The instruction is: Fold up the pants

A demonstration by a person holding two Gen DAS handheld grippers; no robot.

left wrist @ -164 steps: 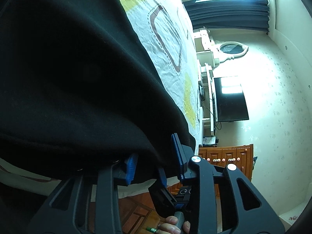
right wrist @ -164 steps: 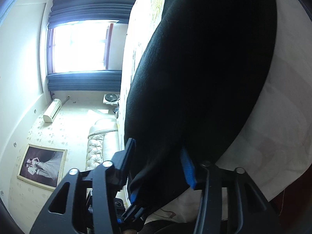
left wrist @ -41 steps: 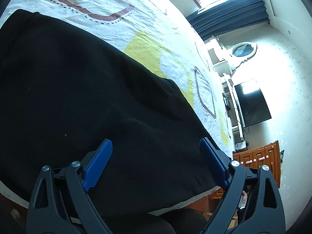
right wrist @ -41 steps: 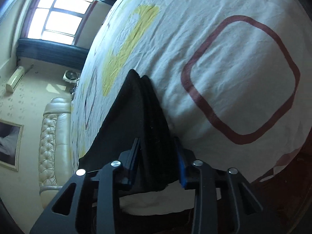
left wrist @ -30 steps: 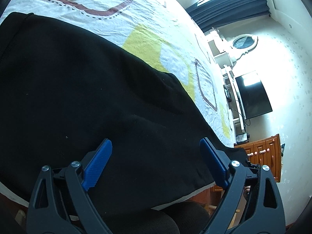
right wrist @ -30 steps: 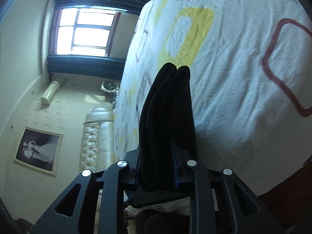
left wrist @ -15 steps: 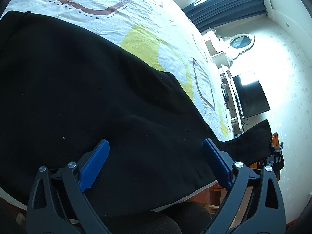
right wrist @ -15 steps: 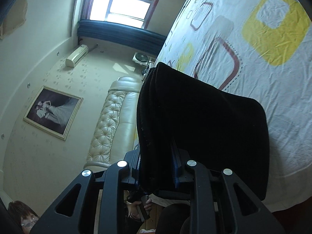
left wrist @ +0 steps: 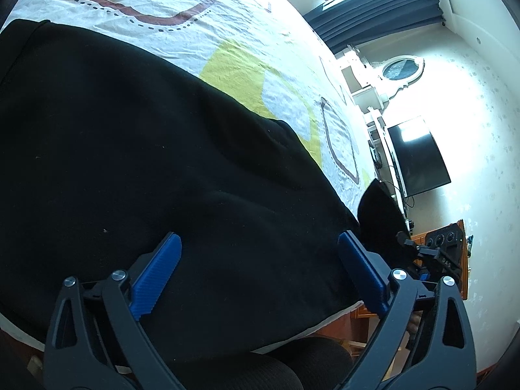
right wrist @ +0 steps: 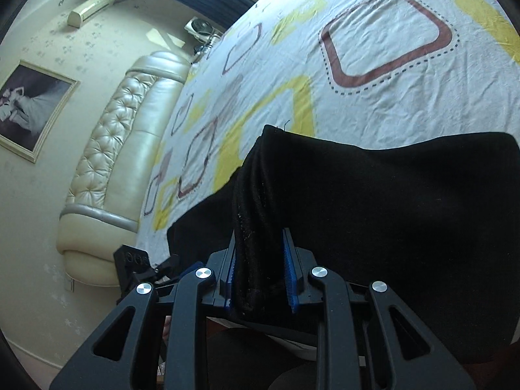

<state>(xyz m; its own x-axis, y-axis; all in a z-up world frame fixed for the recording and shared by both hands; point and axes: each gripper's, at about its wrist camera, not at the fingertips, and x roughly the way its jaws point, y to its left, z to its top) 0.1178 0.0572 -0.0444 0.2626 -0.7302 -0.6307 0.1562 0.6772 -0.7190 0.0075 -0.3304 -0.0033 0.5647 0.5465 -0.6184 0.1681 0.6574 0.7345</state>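
Observation:
The black pants [left wrist: 146,162] lie spread on the patterned bedsheet [left wrist: 227,42] near the bed's front edge. My left gripper [left wrist: 256,276] is open, its blue pads wide apart just above the fabric, holding nothing. My right gripper [right wrist: 260,260] is shut on a bunched end of the pants [right wrist: 390,214] and carries it over the part lying on the sheet [right wrist: 373,48]. In the left wrist view that lifted end [left wrist: 380,217] and the right gripper show at the right edge of the bed.
A tufted headboard [right wrist: 117,149] stands at the left in the right wrist view. A television [left wrist: 419,156], a white dresser with an oval mirror [left wrist: 399,68] and a wooden cabinet stand beyond the bed. The person's dark-clad legs [left wrist: 276,367] are at the bed's front edge.
My right gripper has swung the gripped pants end up and across toward the left gripper's side. The left gripper has stayed open over the fabric, barely moving.

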